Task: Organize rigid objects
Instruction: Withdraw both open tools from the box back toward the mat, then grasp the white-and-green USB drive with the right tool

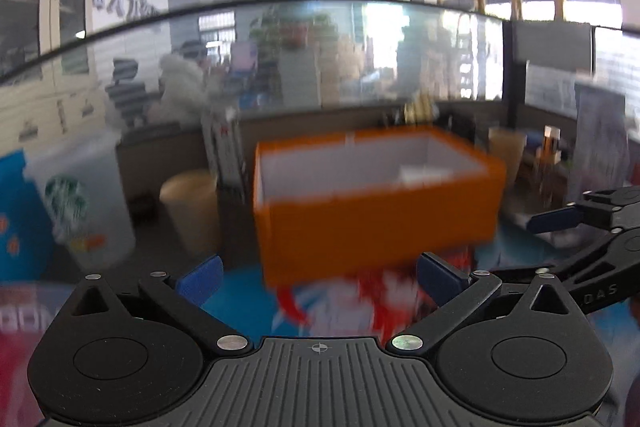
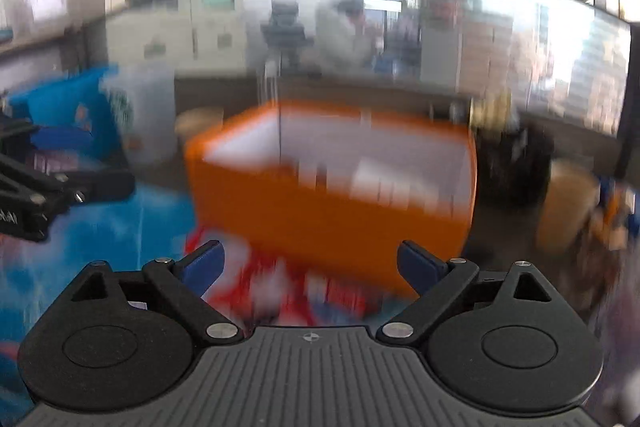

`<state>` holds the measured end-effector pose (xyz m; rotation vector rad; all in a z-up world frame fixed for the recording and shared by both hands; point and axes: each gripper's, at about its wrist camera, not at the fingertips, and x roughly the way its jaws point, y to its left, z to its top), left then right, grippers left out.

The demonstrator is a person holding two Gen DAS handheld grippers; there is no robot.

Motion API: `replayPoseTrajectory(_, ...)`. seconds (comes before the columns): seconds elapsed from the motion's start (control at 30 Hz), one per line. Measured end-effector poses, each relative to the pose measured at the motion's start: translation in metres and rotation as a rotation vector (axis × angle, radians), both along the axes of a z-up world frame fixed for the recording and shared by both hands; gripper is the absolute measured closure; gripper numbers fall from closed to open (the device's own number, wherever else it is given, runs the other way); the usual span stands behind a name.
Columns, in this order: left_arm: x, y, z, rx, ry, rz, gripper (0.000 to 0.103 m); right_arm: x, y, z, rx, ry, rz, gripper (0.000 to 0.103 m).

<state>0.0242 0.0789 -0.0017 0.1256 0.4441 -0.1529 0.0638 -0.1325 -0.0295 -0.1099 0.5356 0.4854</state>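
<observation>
Both the left gripper [image 1: 318, 277] and the right gripper [image 2: 310, 265] gape empty, with the orange box [image 1: 376, 203] at mid-frame ahead of each, so a careless reach could shove it or knock the cup [image 1: 86, 205] at left.

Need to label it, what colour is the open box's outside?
Orange box, white inside; clearest in the left wrist view.

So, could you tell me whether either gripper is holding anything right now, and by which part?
Nothing is held. The left gripper and the right gripper both have their jaws wide apart with nothing between them; the orange box sits ahead, untouched.
</observation>
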Motion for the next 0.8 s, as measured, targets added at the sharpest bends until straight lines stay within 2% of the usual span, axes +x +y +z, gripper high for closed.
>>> replayPoseTrajectory(0.1,-0.011,0.000,-0.013,0.016,0.034,0.024,0.000,-0.017,0.000,-0.025,-0.036,0.077,-0.010,0.009)
replayPoseTrajectory(0.23,-0.012,-0.002,-0.012,0.002,0.036,0.034,0.000,-0.025,0.002,-0.046,0.006,0.144,-0.010,0.008)
replayPoseTrajectory(0.37,-0.013,-0.004,-0.014,0.007,0.046,0.049,0.000,-0.023,0.010,-0.056,0.022,0.149,-0.009,0.008)
replayPoseTrajectory(0.47,-0.016,-0.004,-0.020,0.012,0.063,0.061,0.000,-0.025,0.018,-0.061,-0.060,0.087,-0.002,0.010)
replayPoseTrajectory(0.53,-0.015,-0.004,-0.024,0.014,0.085,0.073,0.000,-0.026,0.021,-0.061,-0.064,0.078,0.013,0.017)
replayPoseTrajectory(0.63,-0.012,-0.003,-0.030,0.015,0.119,0.098,0.000,-0.025,0.021,-0.059,-0.062,0.059,0.024,0.043)
replayPoseTrajectory(0.7,-0.011,-0.003,-0.034,0.014,0.133,0.105,0.000,-0.027,0.022,-0.058,-0.065,0.044,0.040,0.066)
replayPoseTrajectory(0.77,-0.010,-0.004,-0.035,0.017,0.145,0.112,0.000,-0.029,0.024,-0.058,-0.071,0.033,0.052,0.078)
replayPoseTrajectory(0.8,-0.010,-0.004,-0.036,0.020,0.150,0.118,0.000,-0.030,0.025,-0.058,-0.082,0.025,0.060,0.080)
